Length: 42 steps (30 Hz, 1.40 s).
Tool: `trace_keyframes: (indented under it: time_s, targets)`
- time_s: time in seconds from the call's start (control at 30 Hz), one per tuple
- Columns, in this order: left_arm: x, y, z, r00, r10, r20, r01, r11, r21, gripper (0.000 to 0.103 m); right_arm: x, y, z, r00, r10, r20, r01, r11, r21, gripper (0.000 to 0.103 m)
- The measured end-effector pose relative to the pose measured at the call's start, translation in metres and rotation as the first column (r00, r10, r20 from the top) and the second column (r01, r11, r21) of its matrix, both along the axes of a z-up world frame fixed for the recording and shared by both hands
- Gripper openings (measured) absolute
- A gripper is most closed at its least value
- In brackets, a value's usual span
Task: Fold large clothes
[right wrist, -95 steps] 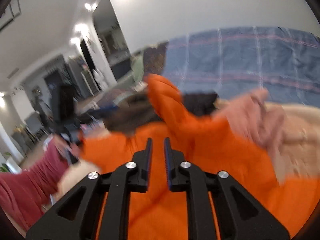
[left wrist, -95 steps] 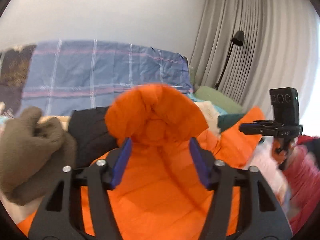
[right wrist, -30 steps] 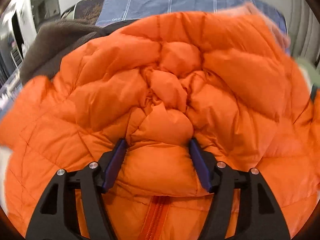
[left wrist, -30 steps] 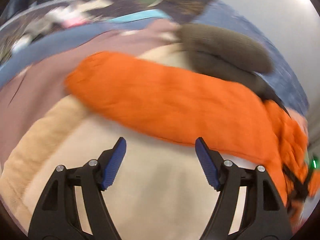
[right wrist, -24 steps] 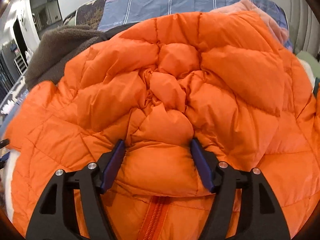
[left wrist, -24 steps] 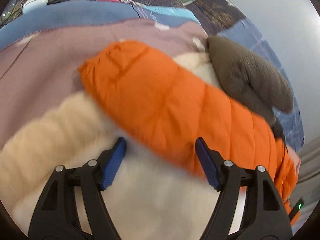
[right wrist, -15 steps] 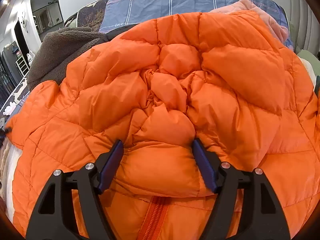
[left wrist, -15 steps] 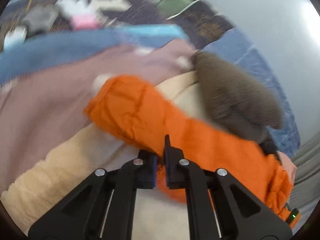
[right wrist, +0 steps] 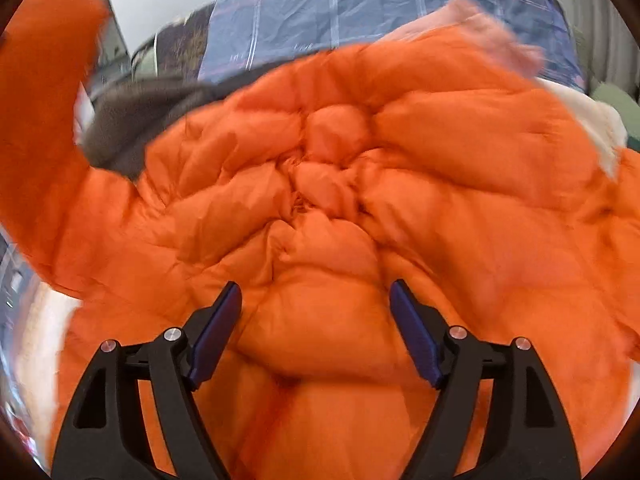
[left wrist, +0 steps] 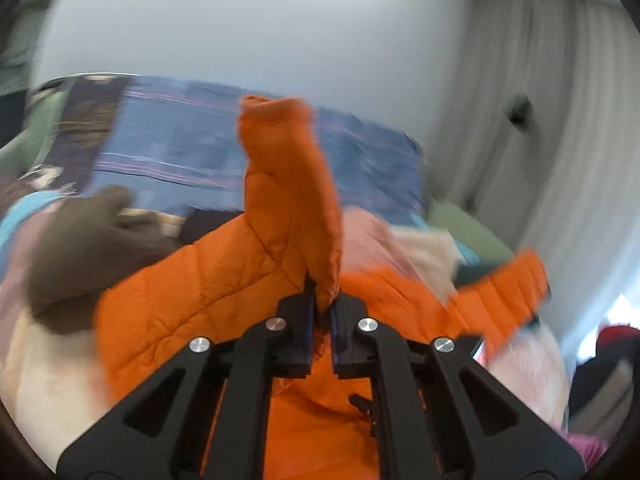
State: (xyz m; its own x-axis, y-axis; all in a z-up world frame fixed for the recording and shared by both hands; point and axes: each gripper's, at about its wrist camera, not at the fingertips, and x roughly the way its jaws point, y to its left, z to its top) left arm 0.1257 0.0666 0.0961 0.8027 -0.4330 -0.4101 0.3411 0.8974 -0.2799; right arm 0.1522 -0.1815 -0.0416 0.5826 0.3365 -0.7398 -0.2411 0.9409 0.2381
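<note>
An orange puffer jacket (right wrist: 360, 184) lies spread over a heap of clothes on a bed. My left gripper (left wrist: 320, 308) is shut on one of its sleeves (left wrist: 288, 184), which stands up above the jacket body (left wrist: 180, 292). That raised sleeve (right wrist: 40, 80) also shows at the left edge of the right wrist view. My right gripper (right wrist: 316, 304) hovers over the bunched, puffy collar area. Its jaws are opening wide, with a bulge of orange fabric between the blue pads (right wrist: 216, 332) and not squeezed by them. The other sleeve (left wrist: 508, 292) trails off to the right.
A brown fleece (left wrist: 76, 256) and a cream fleece (left wrist: 48, 364) lie left of the jacket. A pink garment (left wrist: 368, 232) and a green cushion (left wrist: 468, 228) lie behind it. A blue plaid blanket (left wrist: 180, 148) covers the far side, with pale curtains (left wrist: 560, 140) to the right.
My left gripper closed on the orange sleeve and swung it up off the bed, rolling as it rose. My right gripper's jaws widened around the collar bulge and drew back slightly.
</note>
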Motion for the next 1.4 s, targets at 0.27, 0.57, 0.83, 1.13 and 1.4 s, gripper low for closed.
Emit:
trace_keyframes:
  time_s: [0.27, 0.57, 0.83, 1.13, 1.4]
  targets:
    - [0.033, -0.1, -0.097, 0.961, -0.144, -0.237, 0.182, 0.972, 0.148, 0.064, -0.033, -0.1, 0.016, 0.988, -0.144, -0.064, 0.147, 0.988, 0.05, 0.081]
    - [-0.001, -0.011, -0.091, 0.984, 0.045, -0.175, -0.001, 0.97, 0.244, 0.071, -0.002, -0.083, 0.036, 0.995, -0.091, 0.029, 0.089, 0.995, 0.047, 0.081]
    - [-0.016, 0.077, -0.097, 0.94, 0.286, -0.185, -0.24, 0.942, 0.234, 0.073, 0.042, -0.047, 0.022, 0.995, -0.089, 0.037, 0.091, 0.994, -0.068, 0.002]
    - [-0.017, 0.1, -0.093, 0.936, 0.31, -0.166, -0.275, 0.94, 0.201, 0.073, 0.0, -0.129, 0.059, 0.952, -0.272, 0.143, 0.287, 0.952, -0.103, 0.007]
    - [0.005, 0.061, -0.101, 0.952, 0.218, -0.215, -0.177, 0.965, 0.195, 0.033, -0.013, -0.116, 0.046, 0.98, -0.148, 0.133, 0.147, 0.989, 0.018, 0.047]
